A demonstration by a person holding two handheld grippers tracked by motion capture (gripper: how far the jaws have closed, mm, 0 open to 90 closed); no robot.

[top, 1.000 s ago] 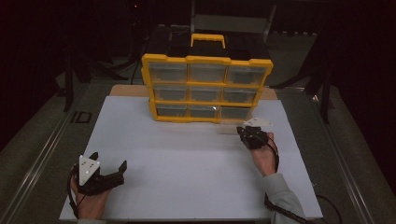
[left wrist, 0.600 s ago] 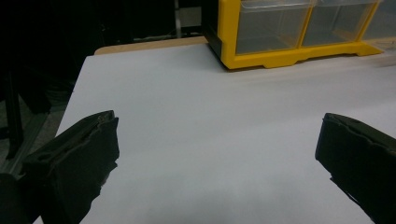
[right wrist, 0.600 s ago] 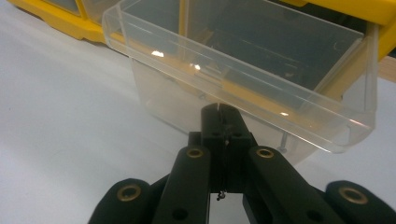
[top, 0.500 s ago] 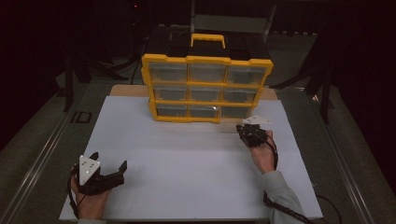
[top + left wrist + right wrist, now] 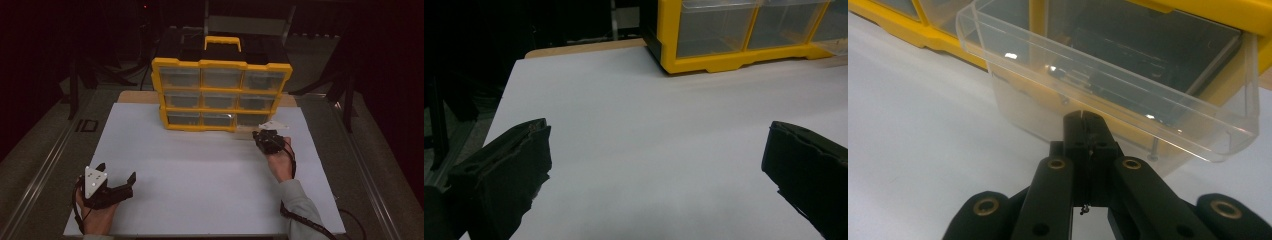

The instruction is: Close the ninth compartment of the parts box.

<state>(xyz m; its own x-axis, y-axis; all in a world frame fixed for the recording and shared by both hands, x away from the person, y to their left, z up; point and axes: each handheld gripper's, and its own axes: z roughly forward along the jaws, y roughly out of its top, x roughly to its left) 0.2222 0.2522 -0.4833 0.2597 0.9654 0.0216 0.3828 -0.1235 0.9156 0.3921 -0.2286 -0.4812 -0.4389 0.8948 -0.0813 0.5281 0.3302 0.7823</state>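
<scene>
A yellow organizer [image 5: 220, 95] with clear drawers stands at the back of the white board [image 5: 200, 165]. Its bottom right drawer [image 5: 1108, 100] is pulled partway out and also shows as a pale box [image 5: 245, 132] in the high view. Small screws lie inside it. My right gripper [image 5: 1083, 116] is shut, its tips against the drawer's clear front wall; I cannot tell whether they pinch a lip. In the high view the right gripper [image 5: 257, 136] sits just right of that drawer. My left gripper [image 5: 118, 172] rests at the near left, open and empty, its jaws wide [image 5: 658, 127] over bare board.
The organizer's lower left corner [image 5: 724, 55] is far ahead of the left gripper. A black handle-topped case [image 5: 222, 42] stands behind the organizer. Dark stands and metal rails [image 5: 45, 165] flank the table. A cable [image 5: 300, 220] trails by the right sleeve.
The right gripper has shifted very slightly to the left by the drawer. The left gripper has stayed where it was.
</scene>
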